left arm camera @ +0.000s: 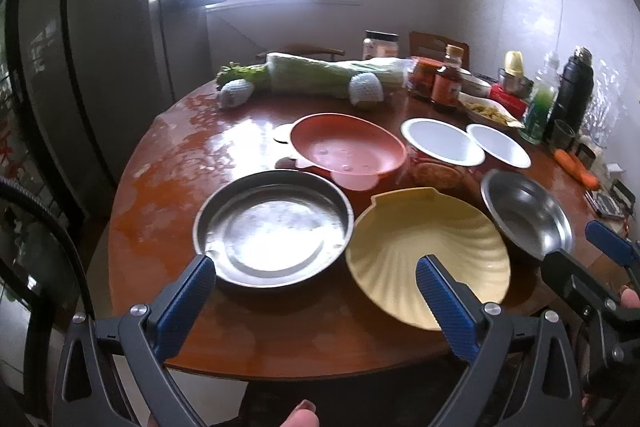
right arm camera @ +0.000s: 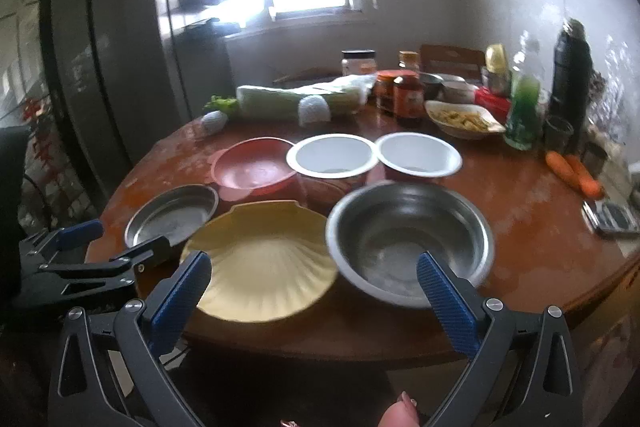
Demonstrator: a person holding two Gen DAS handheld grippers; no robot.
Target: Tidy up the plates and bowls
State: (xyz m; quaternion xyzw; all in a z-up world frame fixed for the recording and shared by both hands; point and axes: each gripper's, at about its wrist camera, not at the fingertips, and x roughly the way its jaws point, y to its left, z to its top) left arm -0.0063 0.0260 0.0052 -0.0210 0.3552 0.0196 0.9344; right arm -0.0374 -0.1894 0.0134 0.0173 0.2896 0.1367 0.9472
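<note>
Steel pan (left arm camera: pixel 272 233) lower centre, left gripper (left arm camera: pixel 316 281) agape before it | right gripper (right arm camera: pixel 314 277) agape, empty, facing steel bowl (right arm camera: pixel 410 241) | pinch rims squarely, lift level, clear shell plate (left arm camera: pixel 426 259).

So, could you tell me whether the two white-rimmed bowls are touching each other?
Touching: the right wrist view shows the left white-rimmed bowl meeting the right one rim to rim.

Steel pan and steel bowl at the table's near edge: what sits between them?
The yellow shell-shaped plate lies between the flat steel pan and the steel bowl. Clearest in the right wrist view.
</note>
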